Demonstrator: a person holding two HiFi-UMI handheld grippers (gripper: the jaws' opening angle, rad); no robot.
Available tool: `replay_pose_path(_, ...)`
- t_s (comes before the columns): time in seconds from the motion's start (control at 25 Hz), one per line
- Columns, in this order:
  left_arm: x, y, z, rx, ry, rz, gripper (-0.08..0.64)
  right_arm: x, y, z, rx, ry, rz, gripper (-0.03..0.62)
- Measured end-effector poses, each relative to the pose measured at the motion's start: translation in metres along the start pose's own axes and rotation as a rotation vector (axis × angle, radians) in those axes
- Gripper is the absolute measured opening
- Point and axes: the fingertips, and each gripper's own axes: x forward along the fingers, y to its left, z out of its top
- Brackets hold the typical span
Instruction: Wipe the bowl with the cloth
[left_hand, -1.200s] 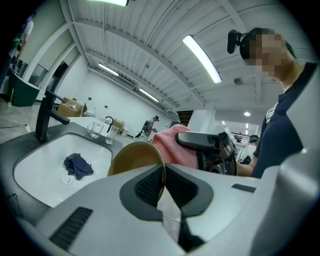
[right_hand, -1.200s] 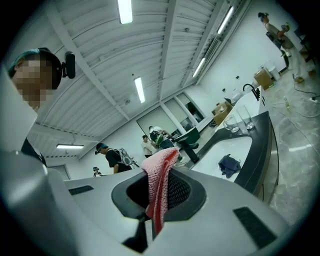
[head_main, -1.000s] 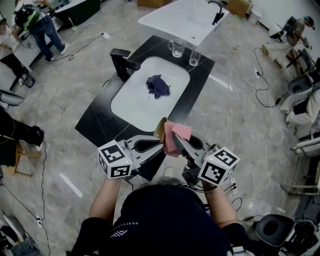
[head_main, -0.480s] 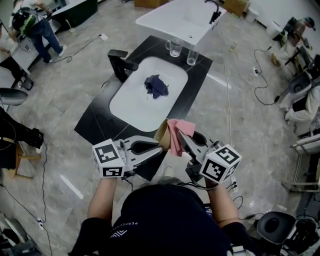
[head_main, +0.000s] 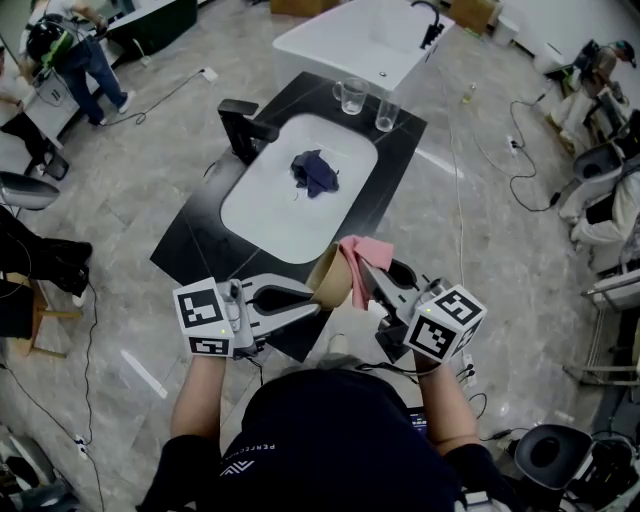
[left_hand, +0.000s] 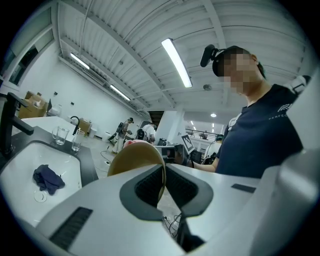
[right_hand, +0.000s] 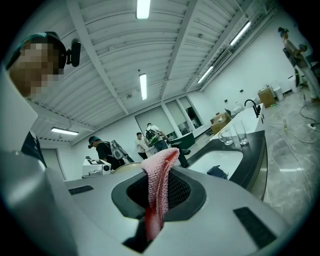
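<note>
I hold a tan bowl (head_main: 328, 277) by its rim in my left gripper (head_main: 318, 303), whose jaws are shut on it; in the left gripper view the bowl (left_hand: 135, 159) stands on edge between the pads. My right gripper (head_main: 362, 283) is shut on a pink cloth (head_main: 360, 262), and the cloth lies against the bowl's right side. In the right gripper view the pink cloth (right_hand: 159, 190) hangs pinched between the jaws, with the bowl's rim (right_hand: 131, 167) just behind it. Both grippers are held in the air, near the front edge of the black counter (head_main: 200, 240).
A white sink basin (head_main: 290, 195) holds a dark blue cloth (head_main: 317, 171). A black faucet (head_main: 242, 126) stands at its left. Two glasses (head_main: 353, 96) stand at the counter's far end. Cables lie on the floor. People stand at the room's edges.
My left gripper has drawn back to the left and slightly down. The bowl has tilted, showing more of itself, and the pink cloth has stayed against it.
</note>
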Motion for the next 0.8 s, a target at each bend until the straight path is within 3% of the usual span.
replay_pose_path(0.16, -0.001, -0.006, 0.006, 0.008, -0.014, -0.028, 0.021, 0.0, -0.009, -0.003, 0.0, 0.016, -0.022, 0.043)
replay_pose_path(0.4, -0.003, -0.014, 0.028, -0.006, -0.117, -0.079, 0.02, -0.001, -0.017, -0.01, 0.023, 0.02, -0.038, 0.043)
replay_pose_path(0.8, 0.003, -0.009, 0.063, 0.003, -0.258, -0.033, 0.021, -0.001, -0.009, -0.015, 0.065, 0.007, -0.02, 0.043)
